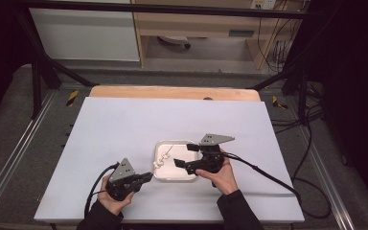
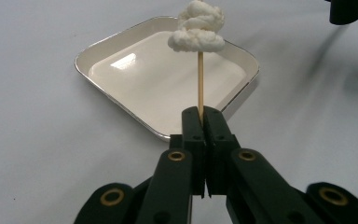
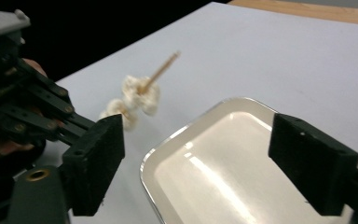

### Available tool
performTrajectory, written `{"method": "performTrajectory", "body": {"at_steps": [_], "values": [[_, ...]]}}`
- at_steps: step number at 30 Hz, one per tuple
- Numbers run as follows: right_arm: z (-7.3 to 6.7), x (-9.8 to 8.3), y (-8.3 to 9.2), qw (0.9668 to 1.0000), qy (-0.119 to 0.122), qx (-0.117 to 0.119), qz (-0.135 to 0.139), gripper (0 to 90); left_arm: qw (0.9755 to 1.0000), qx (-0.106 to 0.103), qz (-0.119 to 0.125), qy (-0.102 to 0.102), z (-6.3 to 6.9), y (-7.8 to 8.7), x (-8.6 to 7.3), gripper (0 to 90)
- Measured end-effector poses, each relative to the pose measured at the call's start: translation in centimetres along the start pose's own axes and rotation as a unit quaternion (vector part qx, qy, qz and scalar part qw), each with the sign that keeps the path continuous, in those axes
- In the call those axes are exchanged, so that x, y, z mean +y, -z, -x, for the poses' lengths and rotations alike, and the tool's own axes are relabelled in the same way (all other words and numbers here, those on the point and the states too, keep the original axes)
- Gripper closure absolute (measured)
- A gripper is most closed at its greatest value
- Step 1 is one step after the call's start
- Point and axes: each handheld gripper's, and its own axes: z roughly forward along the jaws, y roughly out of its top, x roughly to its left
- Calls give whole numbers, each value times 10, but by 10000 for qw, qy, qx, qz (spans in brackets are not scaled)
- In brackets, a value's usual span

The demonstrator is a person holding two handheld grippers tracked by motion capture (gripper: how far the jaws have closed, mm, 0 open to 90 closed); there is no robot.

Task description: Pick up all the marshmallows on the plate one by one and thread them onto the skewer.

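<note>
My left gripper (image 1: 148,176) (image 2: 201,114) is shut on the lower end of a thin wooden skewer (image 2: 200,79) (image 1: 166,152) (image 3: 161,70). Soft white lumps (image 2: 197,28) (image 1: 160,162) (image 3: 137,100) are threaded on the skewer, which leans out over the left side of a white square tray (image 1: 159,176) (image 2: 121,36) (image 3: 168,140). The tray's bottom looks bare. My right gripper (image 1: 185,155) (image 3: 203,158) hovers over the tray's right half, open, with nothing between its fingers. It points toward the skewer from a short gap away.
The tray sits near the front middle of a white tabletop (image 1: 124,124). A wooden strip (image 1: 172,92) runs along the table's far edge. Black frame bars and cables (image 1: 311,129) stand beyond the table's sides. Both gripper cables trail toward the front edge.
</note>
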Motion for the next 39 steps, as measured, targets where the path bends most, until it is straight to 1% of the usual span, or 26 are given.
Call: {"method": "performTrajectory", "body": {"at_steps": [6, 8, 10, 18, 21, 23, 25, 29, 32, 34, 35, 37, 39], "values": [[11, -10, 11, 9991, 28, -342, -237, 82, 10000, 15, -16, 17, -1, 0, 0, 886], [15, -14, 15, 9986, -6, -428, -321, 63, 10000, 25, -29, 30, -2, 0, 0, 885], [20, -18, 20, 9980, -53, -526, -355, 51, 10000, 13, -42, 48, -2, 0, 0, 885], [37, -38, 39, 9947, -103, -852, -572, 24, 10000, 9, -46, 70, -3, 1, 0, 885], [42, -44, 47, 9935, -113, -946, -615, 19, 10000, 7, -52, 83, -3, 1, 0, 885], [45, -49, 52, 9930, -151, -968, -653, 9, 9999, 12, -75, 93, -3, 1, 0, 885], [48, -53, 57, 9929, -91, -991, -654, 9, 9999, 13, -89, 119, -4, 0, 0, 885], [55, -64, 66, 9916, -124, -1065, -726, 7, 9999, 28, -114, 126, -5, 0, 1, 885], [58, -71, 71, 9902, -86, -1130, -815, 7, 9998, 43, -147, 133, -5, 0, 1, 885], [60, -75, 75, 9880, -31, -1227, -936, 8, 9998, 55, -148, 156, -5, -1, 2, 885], [61, -76, 77, 9874, 15, -1265, -948, 8, 9997, 64, -157, 154, -5, 0, 2, 885], [62, -79, 80, 9875, 50, -1268, -938, 8, 9997, 82, -159, 181, -6, 0, 2, 885], [63, -81, 82, 9869, 22, -1299, -954, 8, 9996, 93, -171, 192, -6, 0, 3, 885]]}}
